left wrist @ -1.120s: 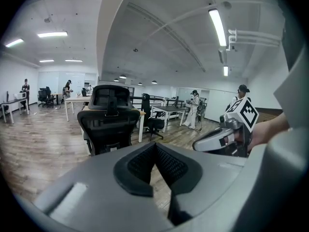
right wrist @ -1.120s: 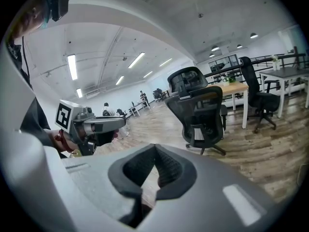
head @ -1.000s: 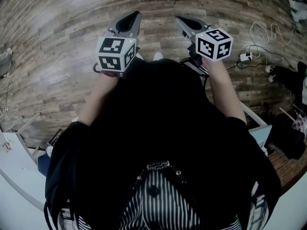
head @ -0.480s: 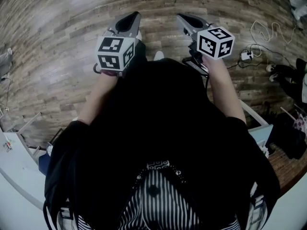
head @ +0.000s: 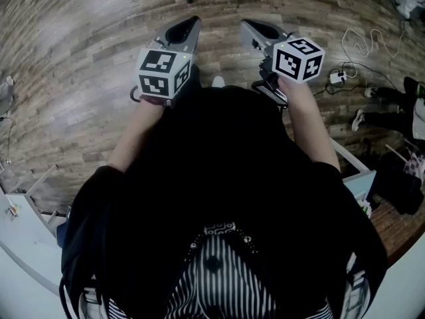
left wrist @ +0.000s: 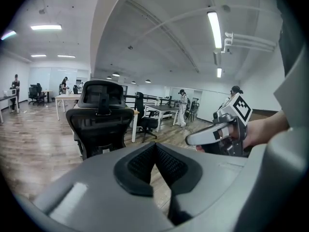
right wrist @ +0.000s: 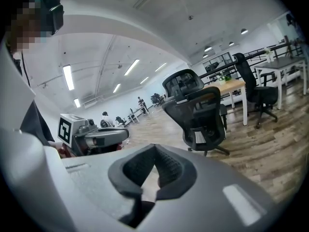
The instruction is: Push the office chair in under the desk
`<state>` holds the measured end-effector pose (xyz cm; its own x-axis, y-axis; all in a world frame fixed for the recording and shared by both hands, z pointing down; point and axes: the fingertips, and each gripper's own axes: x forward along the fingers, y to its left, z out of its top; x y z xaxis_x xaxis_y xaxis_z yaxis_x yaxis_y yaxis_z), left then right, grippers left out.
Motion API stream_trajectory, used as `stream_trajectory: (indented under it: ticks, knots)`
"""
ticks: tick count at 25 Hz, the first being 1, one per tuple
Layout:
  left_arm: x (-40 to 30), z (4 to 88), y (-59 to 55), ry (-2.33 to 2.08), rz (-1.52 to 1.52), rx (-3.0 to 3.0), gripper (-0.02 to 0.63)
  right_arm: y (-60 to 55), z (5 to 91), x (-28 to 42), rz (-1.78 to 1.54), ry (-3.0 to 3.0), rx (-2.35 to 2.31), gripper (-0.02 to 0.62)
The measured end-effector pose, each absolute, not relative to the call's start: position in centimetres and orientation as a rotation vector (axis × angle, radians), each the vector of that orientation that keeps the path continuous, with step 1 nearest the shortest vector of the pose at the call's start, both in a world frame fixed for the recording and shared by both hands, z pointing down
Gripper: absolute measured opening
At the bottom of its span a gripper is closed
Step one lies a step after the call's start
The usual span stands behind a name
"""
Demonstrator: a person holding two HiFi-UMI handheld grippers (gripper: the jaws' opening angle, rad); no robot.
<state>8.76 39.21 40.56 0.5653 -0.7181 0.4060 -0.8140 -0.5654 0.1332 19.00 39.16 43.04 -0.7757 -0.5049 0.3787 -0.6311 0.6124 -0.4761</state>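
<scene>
Wood-floored office: office chair (left wrist: 99, 120) beyond closed left tongs (left wrist: 155, 145) and right tongs (right wrist: 154, 147).

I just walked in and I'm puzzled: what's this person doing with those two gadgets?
A person holds the left tongs and right tongs out front, both shut and empty. A black office chair stands ahead, its back toward them, before a desk. Neither tongs touch it yet.

Black top (head: 219, 171), striped garment (head: 212, 278), grey left gripper (head: 192, 21) and right gripper (head: 245, 24).
</scene>
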Motion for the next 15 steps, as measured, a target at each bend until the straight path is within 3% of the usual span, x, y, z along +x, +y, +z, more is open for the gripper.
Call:
stream_trajectory:
  ticks: [15]
  knots:
    - [0.4, 41.1, 28.7, -1.367, 0.439, 2.434, 0.003, 26.8, 42.9, 13.1, 0.831, -2.640, 0.958, 0.000]
